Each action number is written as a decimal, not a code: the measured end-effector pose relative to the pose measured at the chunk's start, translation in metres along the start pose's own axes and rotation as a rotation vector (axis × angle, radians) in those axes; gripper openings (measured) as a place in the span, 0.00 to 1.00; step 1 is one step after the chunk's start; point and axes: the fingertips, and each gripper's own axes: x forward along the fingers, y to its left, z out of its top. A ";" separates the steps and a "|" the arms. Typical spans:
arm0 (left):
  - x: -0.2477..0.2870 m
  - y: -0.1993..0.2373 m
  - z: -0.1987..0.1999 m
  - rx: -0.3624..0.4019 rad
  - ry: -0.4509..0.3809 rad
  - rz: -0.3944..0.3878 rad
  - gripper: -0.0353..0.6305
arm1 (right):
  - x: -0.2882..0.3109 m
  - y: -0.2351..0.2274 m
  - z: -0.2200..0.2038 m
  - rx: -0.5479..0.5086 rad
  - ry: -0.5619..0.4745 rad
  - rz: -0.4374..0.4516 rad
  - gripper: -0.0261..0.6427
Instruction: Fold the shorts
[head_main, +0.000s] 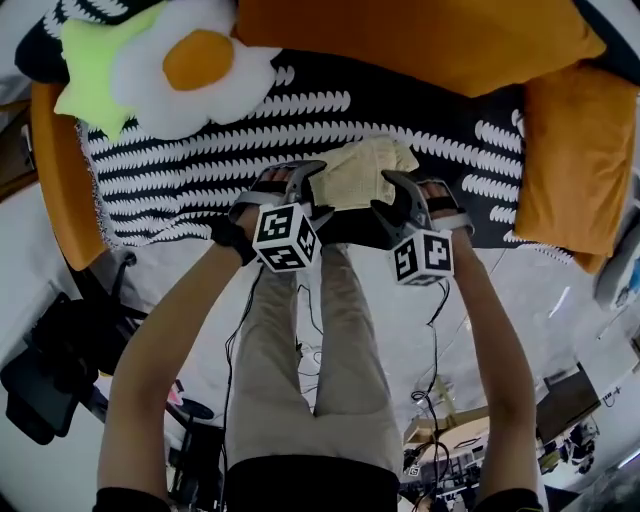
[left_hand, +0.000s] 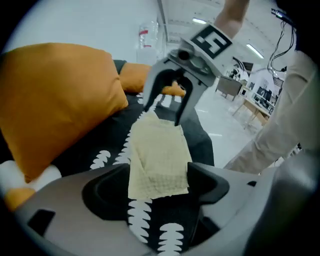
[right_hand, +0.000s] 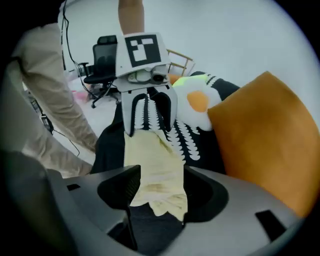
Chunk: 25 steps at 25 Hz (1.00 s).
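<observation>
**A:** What do we see, starting at the left?

**B:** We look down past our own arms at a sofa covered by a black throw (head_main: 200, 170) with white marks. An egg pillow (head_main: 195, 65) lies at the far left, clear of the work. Our left gripper (head_main: 308, 188) points steeply down at the throw. Its jaws stand wide apart and press on nothing.

**A:** Where are the shorts?

**B:** The shorts (head_main: 365, 172) are in the middle, a small pale yellow bundle lying flat on the throw between the two grippers. In the left gripper view one end of the cloth sits loosely in the gap between the jaws. It looks set down there, not pinched.

**A:** And on the right?

**B:** Our right gripper (head_main: 385, 200) faces the left one from the other end of the bundle. Its jaws are also apart, though less so. The cloth's ragged end fills most of the gap but hangs slack, so we judge it released. An orange cushion (head_main: 575, 150) stands beyond it.

**A:** Why do the grippers face each other?

**B:** We think each one worked one end of the bundle, which kept the edges level. The shorts already look folded, so the task seems nearly done.
</observation>
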 end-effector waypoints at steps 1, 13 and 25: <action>0.010 0.001 -0.007 0.008 0.037 -0.006 0.59 | 0.012 -0.008 -0.005 -0.019 0.022 0.042 0.47; 0.076 0.005 -0.055 0.031 0.129 -0.023 0.63 | 0.087 0.013 -0.067 -0.070 0.085 0.153 0.64; -0.117 -0.001 0.030 -0.135 0.098 0.075 0.68 | -0.085 -0.026 0.001 0.465 0.055 -0.178 0.81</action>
